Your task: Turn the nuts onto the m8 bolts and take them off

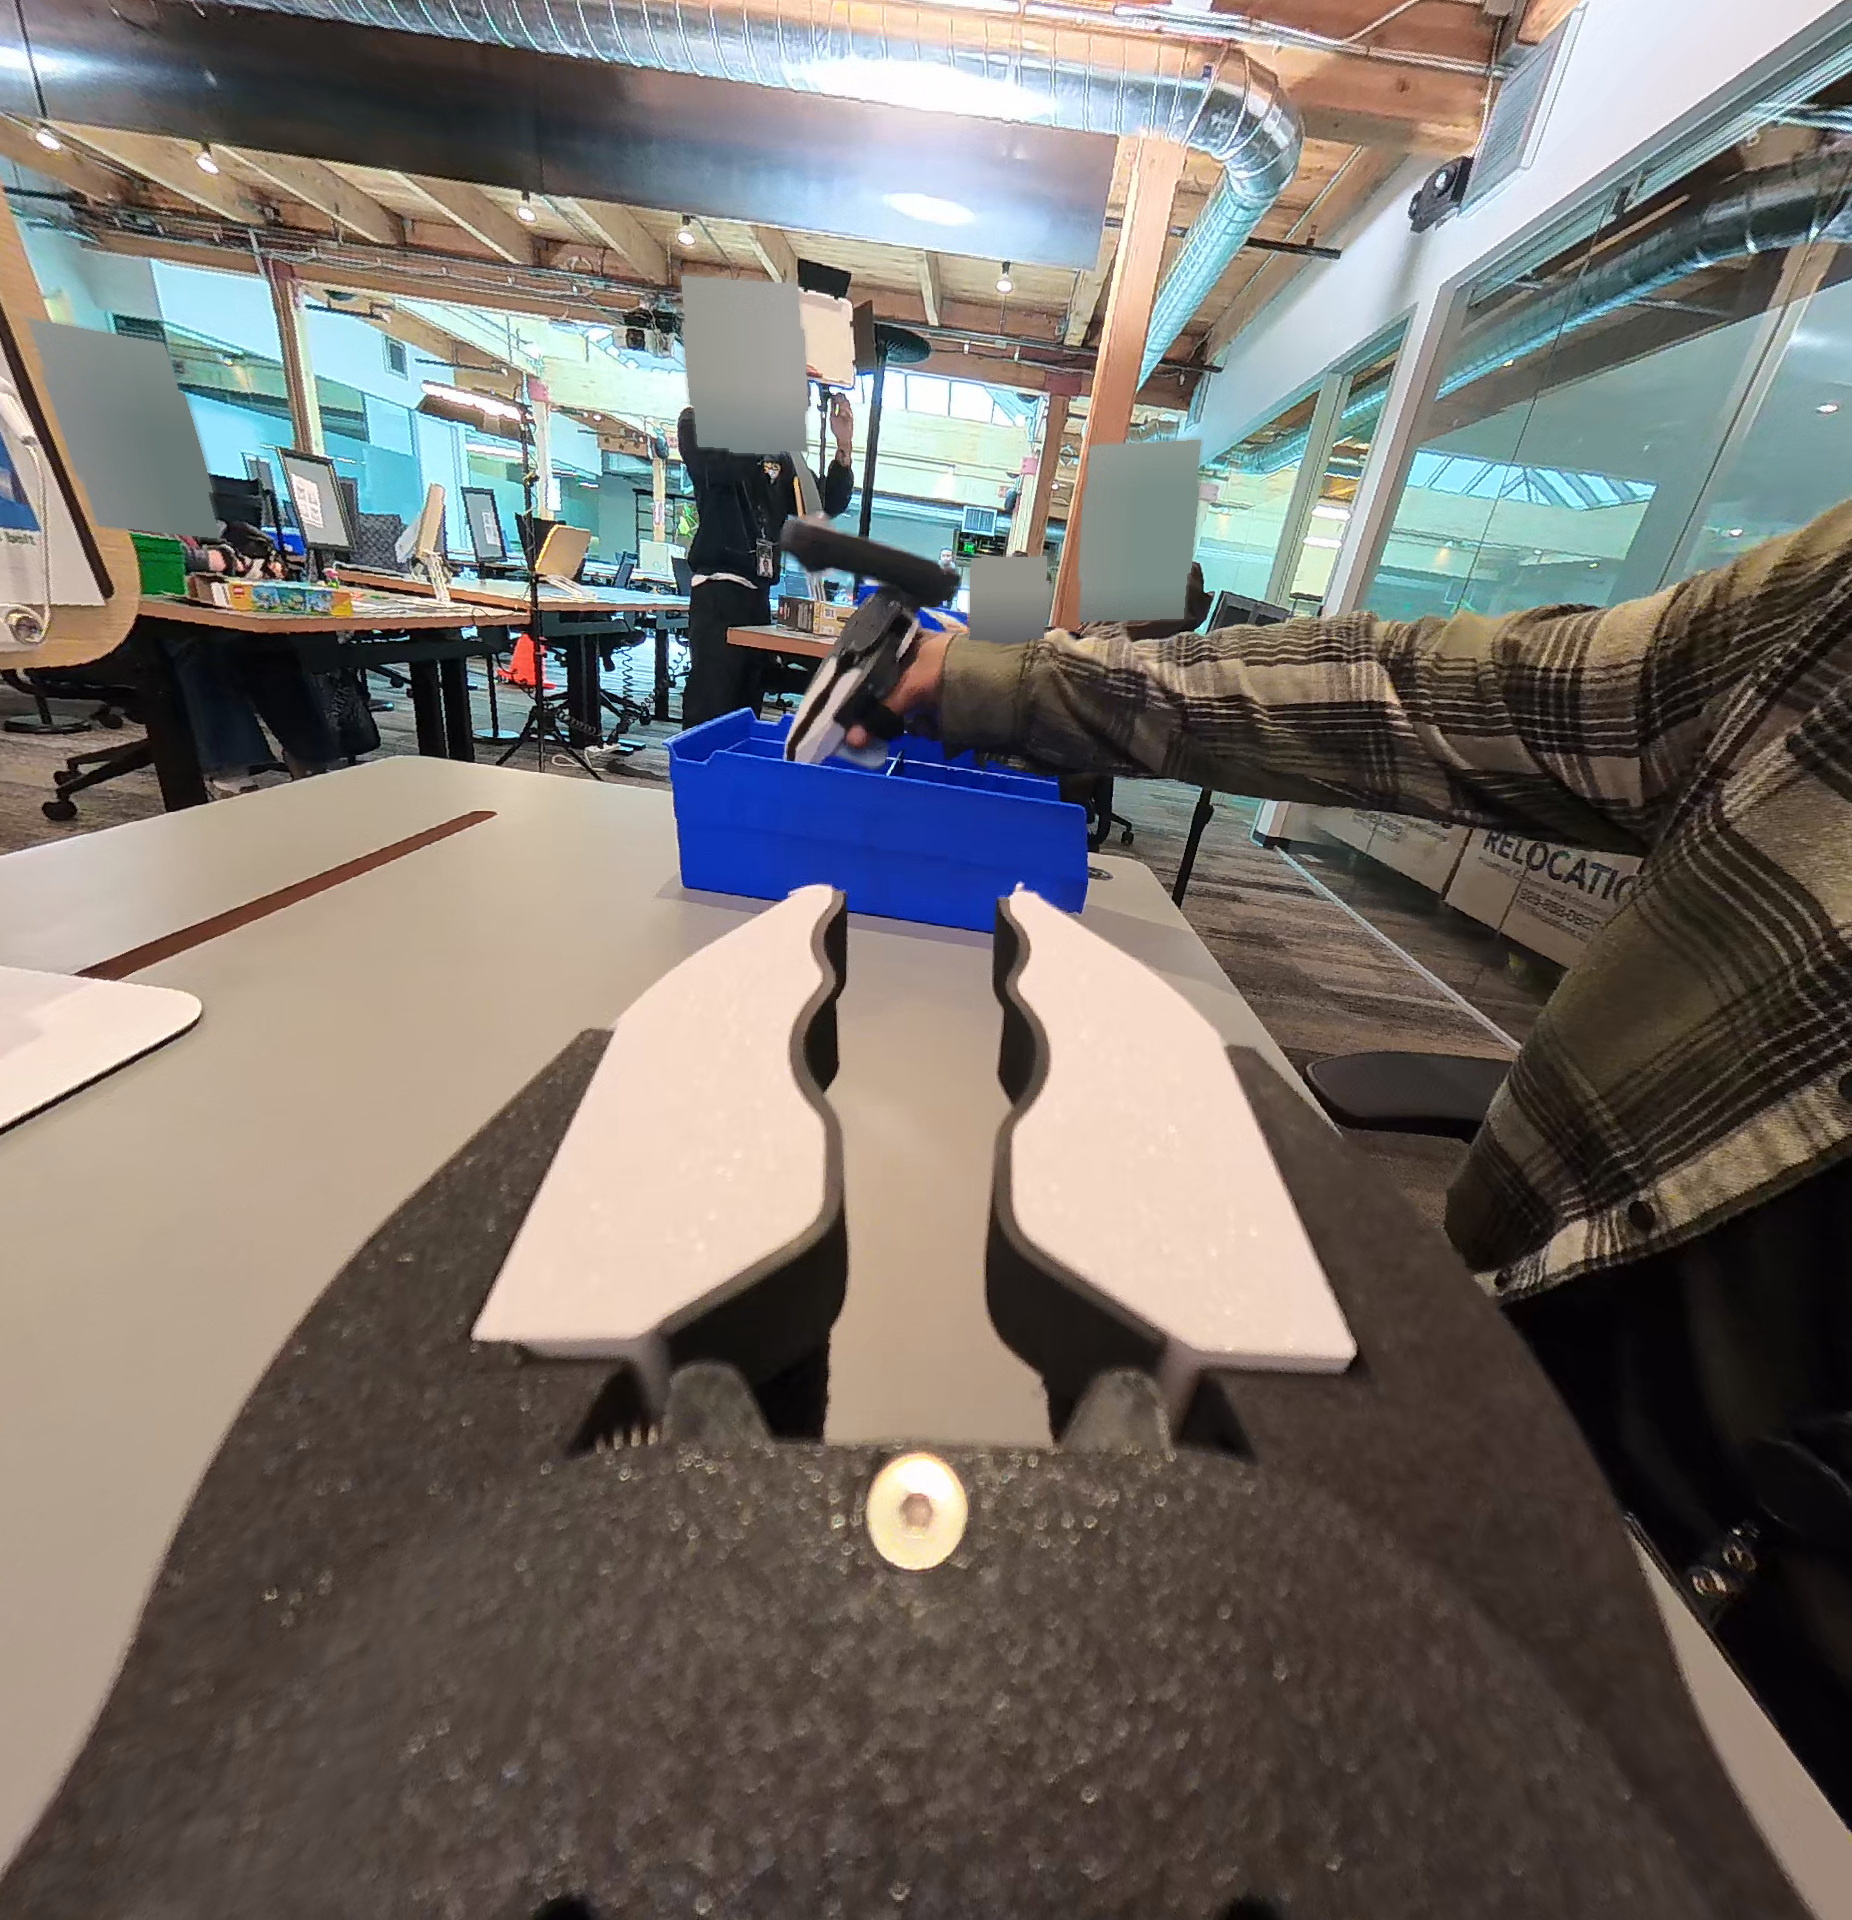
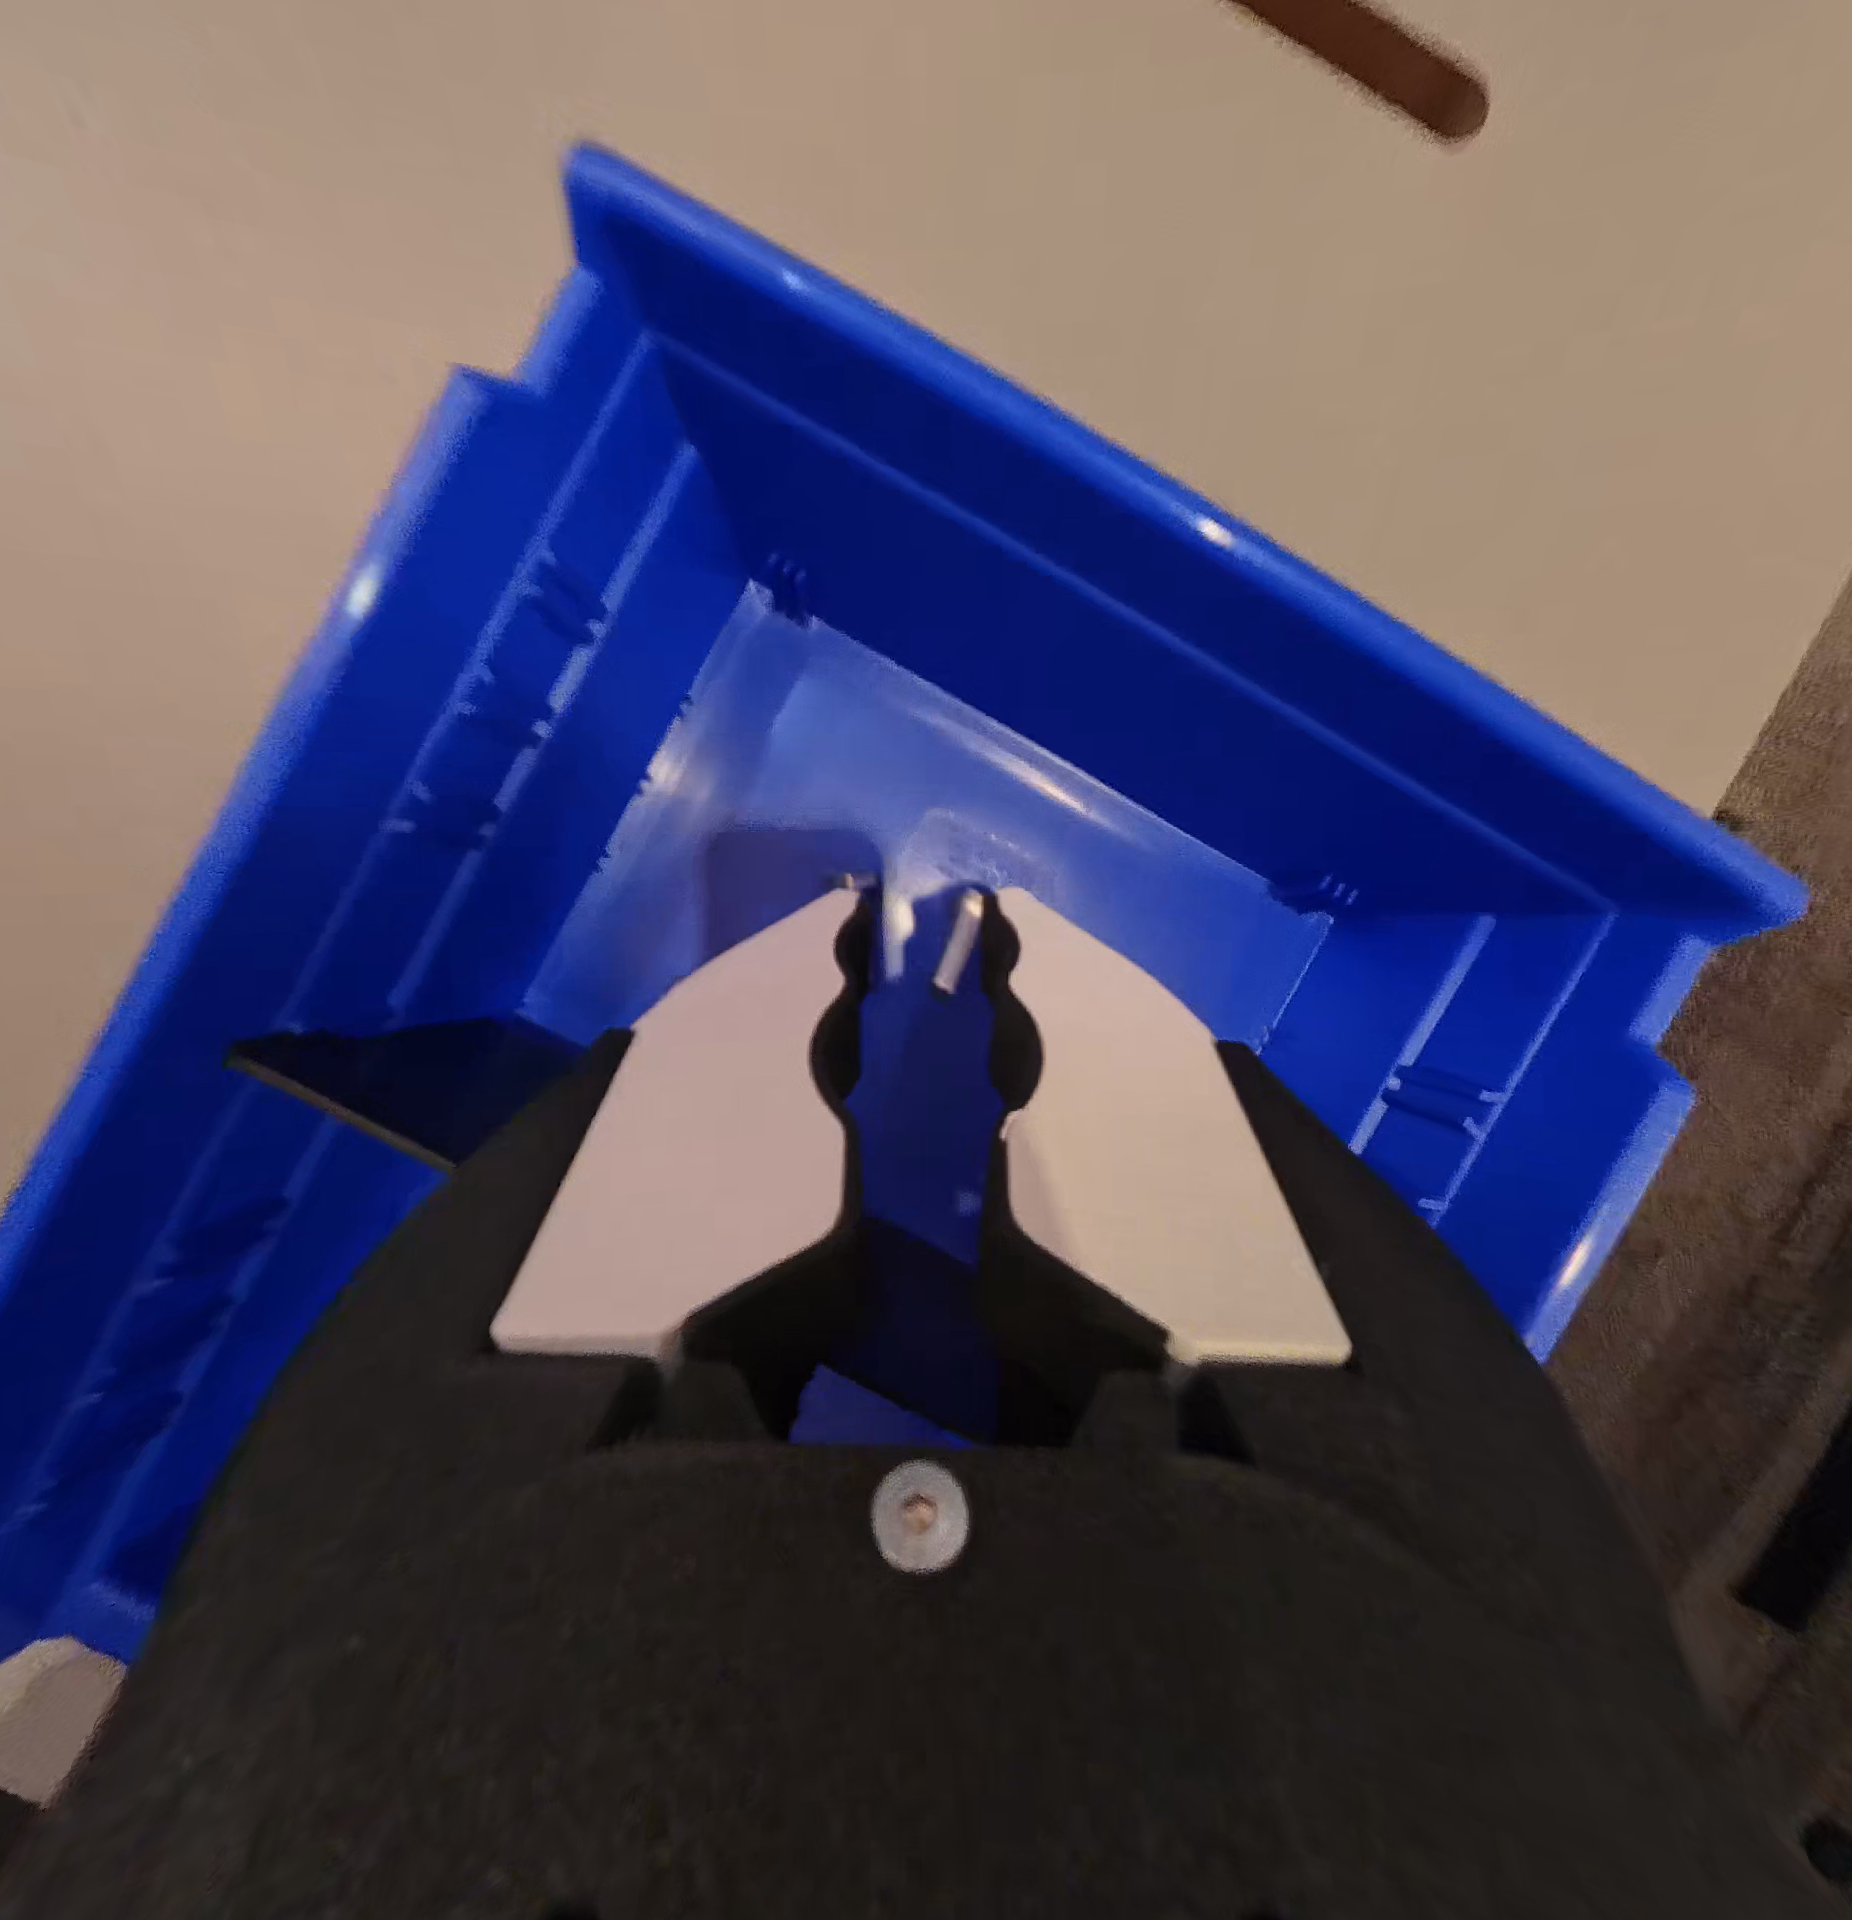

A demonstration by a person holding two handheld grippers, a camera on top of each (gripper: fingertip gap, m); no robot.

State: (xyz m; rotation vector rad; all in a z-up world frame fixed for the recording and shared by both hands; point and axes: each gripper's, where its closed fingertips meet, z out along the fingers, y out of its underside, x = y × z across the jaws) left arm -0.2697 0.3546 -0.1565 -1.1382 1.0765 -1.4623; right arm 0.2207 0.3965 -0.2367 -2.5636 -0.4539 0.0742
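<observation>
My right gripper (image 2: 917,925) reaches down into the blue bin (image 2: 1109,499), jaws parted around small silver pieces (image 2: 958,951) lying lengthwise between its fingertips, nothing pinched yet. My left gripper (image 1: 920,904) waits open above the desk (image 1: 382,1039), farther away.

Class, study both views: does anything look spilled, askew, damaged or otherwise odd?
Nothing stands out. The blue bin sits upright on the table; the right hand-held gripper reaches into it, where small silvery pieces lie. The left hand-held gripper is open, nothing between its fingers.
</observation>
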